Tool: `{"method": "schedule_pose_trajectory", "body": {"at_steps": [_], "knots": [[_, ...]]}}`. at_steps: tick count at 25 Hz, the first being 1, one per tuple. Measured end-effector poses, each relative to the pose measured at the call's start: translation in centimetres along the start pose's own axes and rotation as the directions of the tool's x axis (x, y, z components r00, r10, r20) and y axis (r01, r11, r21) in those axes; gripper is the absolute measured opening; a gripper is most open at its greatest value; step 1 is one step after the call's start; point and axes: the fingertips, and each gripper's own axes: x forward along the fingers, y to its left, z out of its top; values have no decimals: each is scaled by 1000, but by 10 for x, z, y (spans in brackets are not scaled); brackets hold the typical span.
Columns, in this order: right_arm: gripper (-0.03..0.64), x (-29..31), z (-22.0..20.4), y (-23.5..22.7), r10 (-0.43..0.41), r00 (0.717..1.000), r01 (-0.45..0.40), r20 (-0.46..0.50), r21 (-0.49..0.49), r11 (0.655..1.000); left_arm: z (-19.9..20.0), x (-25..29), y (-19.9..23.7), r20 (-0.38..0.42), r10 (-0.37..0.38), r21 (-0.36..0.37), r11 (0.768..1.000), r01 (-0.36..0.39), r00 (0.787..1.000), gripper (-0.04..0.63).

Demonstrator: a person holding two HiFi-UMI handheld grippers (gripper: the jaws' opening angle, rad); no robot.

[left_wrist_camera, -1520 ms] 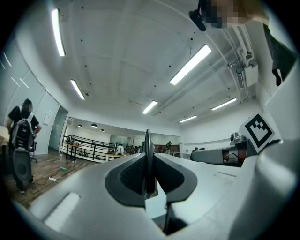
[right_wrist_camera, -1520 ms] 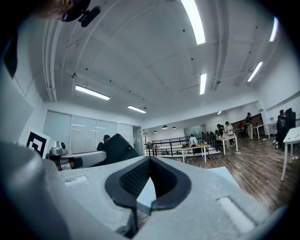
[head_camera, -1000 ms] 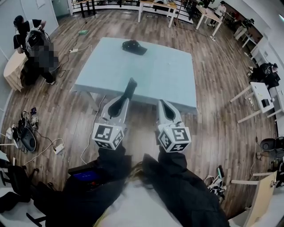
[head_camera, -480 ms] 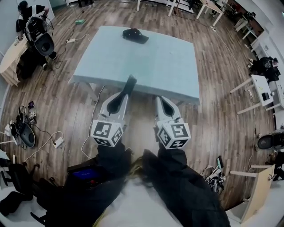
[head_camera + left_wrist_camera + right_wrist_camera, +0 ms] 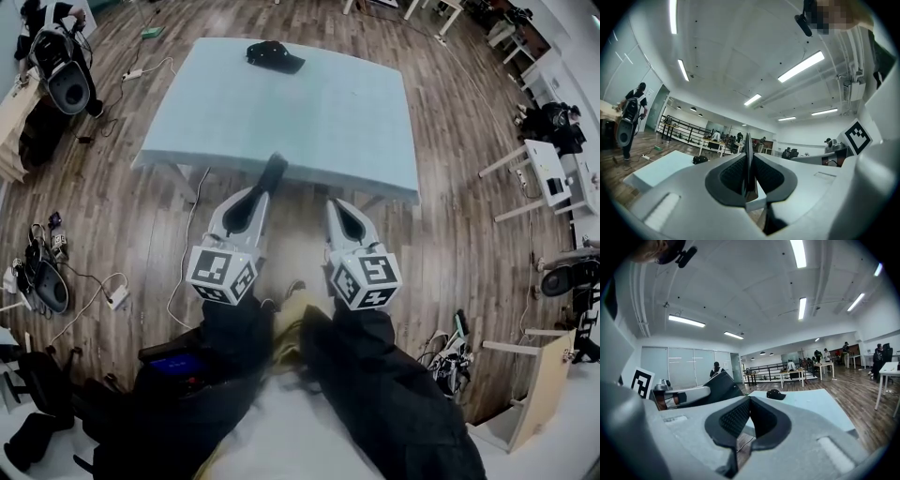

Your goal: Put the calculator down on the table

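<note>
Calculator point(image 5: 274, 173), thin and dark, sits edgewise in left tongs point(image 5: 261, 198).

Wood-plank floor point(image 5: 450, 244) under white ceiling point(image 5: 754, 291) with strip lights point(image 5: 798, 253).

I can't read a single word, number or brand name anywhere in the room. The only printed marks are black-and-white square patterns, with no letters, on the left marker cube point(image 5: 222, 274) at eight o'clock and the right marker cube point(image 5: 366, 279) at four o'clock.
</note>
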Motion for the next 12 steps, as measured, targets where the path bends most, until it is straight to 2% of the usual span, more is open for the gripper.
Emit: {"method": "schedule_pose_trajectory", "body": {"at_steps": [5,12], "knots": [[2,11,1,-17,2,1000,-2,-9,6,1000,-4,17,-2,-2,-8,-7,1000,8,1000,46],[2,69,7,-43,58,998,-58,-7,25,998,2,55,34,3,54,22,998,-54,999,46]]}}
